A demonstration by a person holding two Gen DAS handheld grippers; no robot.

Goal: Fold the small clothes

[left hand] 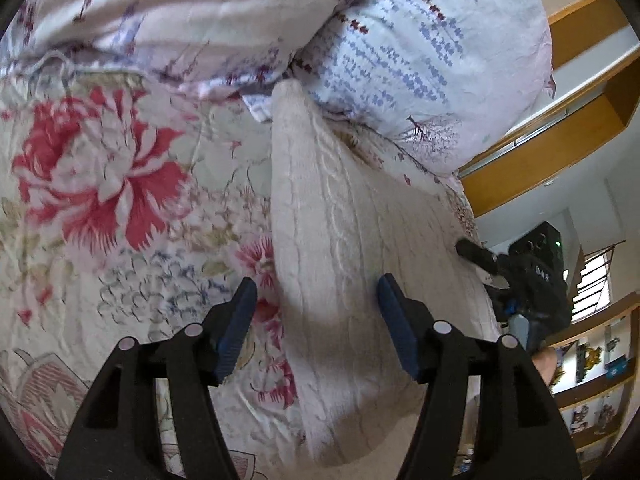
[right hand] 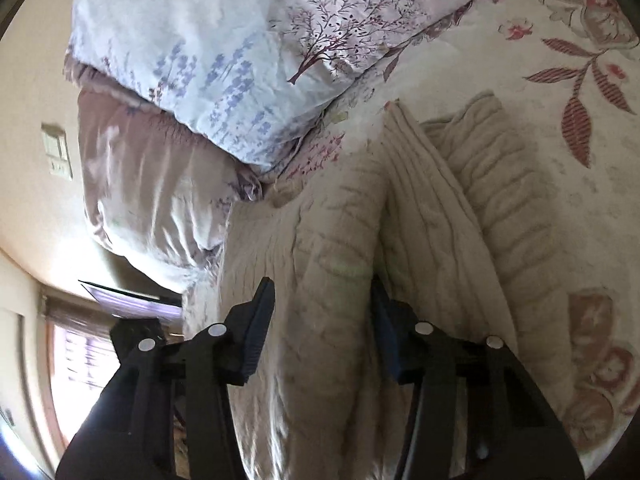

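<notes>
Sweater point(left hand: 332, 216): cream cable-knit, lay on the floral bedspread point(left hand: 100, 184), running from 6 o'clock up to 12 o'clock in my left view, its far tip tucked against the pillow point(left hand: 420, 52). In my right view it showed bunched into long ridges, one sleeve-like fold off at 1 o'clock.

Left tongs point(left hand: 318, 308): spread wide, blue pads either side of the knit, nothing pinched.

Right tongs point(right hand: 320, 312): also spread, straddling a raised ridge of the sweater point(right hand: 332, 240); the right pad was half hidden behind the fabric, so I could not tell whether it touched.

Risks, as I judged them:
- Closing on a thick ridge might have caught several layers at once and dragged the whole garment rather than one edge.
- A loose, heavy knit could have slipped from the pads mid-lift and left the fold crooked.
- Pinching too deep might have taken up the bedspread as well.
- The pillow at 12 o'clock crowded the far tip and could have snagged it.
</notes>
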